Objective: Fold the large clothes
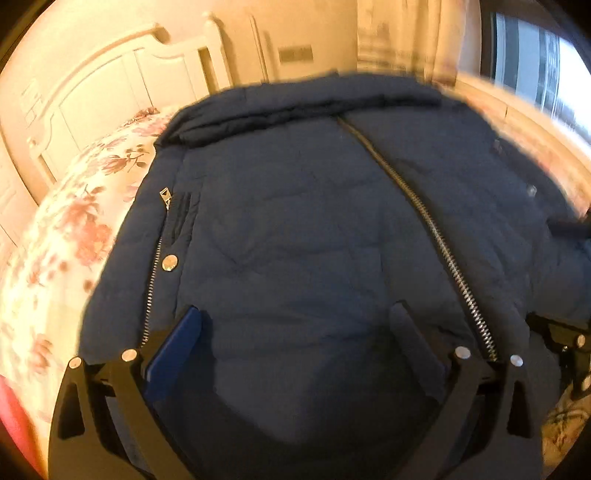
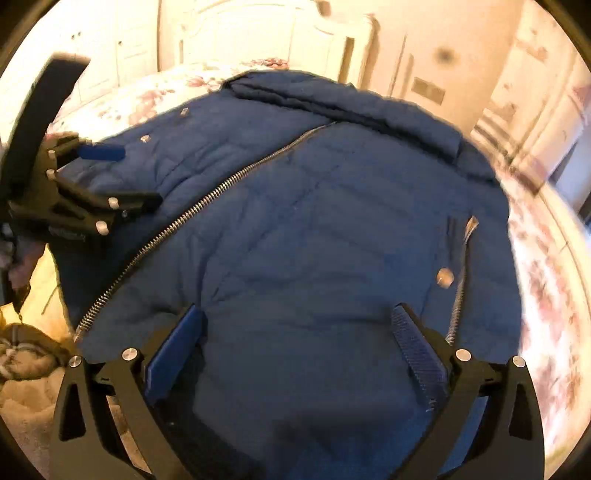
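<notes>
We are looking down at a big blue puffy jacket (image 1: pixel 295 229) that is lying spread out, front side up, on a bed with a flowery sheet (image 1: pixel 55 236).

Starting at the left, our left gripper (image 1: pixel 299 325) is hanging over the bottom part of the jacket. Its two fingers (image 1: pixel 177 347) are standing wide apart, and nothing is sitting between them but the blue cloth below. We cannot tell if the tips are touching the jacket. A small pocket zipper (image 1: pixel 162 229) and a shiny round snap (image 1: pixel 170 263) are showing just left of this gripper. The long silver zipper (image 1: pixel 436 236) is running down the middle of the jacket, past the right finger.

Moving to the right, our right gripper (image 2: pixel 301 325) is hanging over the other half of the jacket. Its fingers (image 2: pixel 417 354) are also spread wide apart and are holding nothing. The long zipper is lying to its left here, and another snap (image 2: pixel 444 277) is sitting near its right finger. The jacket's collar (image 2: pixel 332 99) is lying at the far end, near the white headboard (image 2: pixel 273 33).
</notes>
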A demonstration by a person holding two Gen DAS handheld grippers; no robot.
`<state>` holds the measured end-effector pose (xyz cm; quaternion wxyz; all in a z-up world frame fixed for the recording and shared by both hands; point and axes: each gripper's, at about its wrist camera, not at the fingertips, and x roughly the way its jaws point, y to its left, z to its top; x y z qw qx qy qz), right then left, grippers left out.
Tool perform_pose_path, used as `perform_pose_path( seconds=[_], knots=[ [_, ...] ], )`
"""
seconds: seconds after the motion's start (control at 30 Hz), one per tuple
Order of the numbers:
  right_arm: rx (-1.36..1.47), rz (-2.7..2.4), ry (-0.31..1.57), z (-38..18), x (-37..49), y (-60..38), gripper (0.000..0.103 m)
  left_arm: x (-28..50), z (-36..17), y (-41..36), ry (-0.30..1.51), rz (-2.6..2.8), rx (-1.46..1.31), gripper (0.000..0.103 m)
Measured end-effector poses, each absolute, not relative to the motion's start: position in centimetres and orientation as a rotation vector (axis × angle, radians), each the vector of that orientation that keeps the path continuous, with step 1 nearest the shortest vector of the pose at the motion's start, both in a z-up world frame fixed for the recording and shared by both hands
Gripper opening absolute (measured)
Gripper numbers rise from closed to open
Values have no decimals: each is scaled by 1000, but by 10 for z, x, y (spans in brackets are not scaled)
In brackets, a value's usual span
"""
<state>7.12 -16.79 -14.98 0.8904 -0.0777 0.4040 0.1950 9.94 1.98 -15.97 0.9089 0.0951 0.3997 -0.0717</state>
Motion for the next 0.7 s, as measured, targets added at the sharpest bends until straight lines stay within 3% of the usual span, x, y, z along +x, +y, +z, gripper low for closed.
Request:
perform_pose_path(
  seconds=[0.6,0.7],
  knots=[
    [-145,265,758,-140,11,-243,98,33,-138,111,721,-1,127,101],
    [-33,191,801,-152,5,-280,98,42,-145,149,785,34,-6,101]
  ],
)
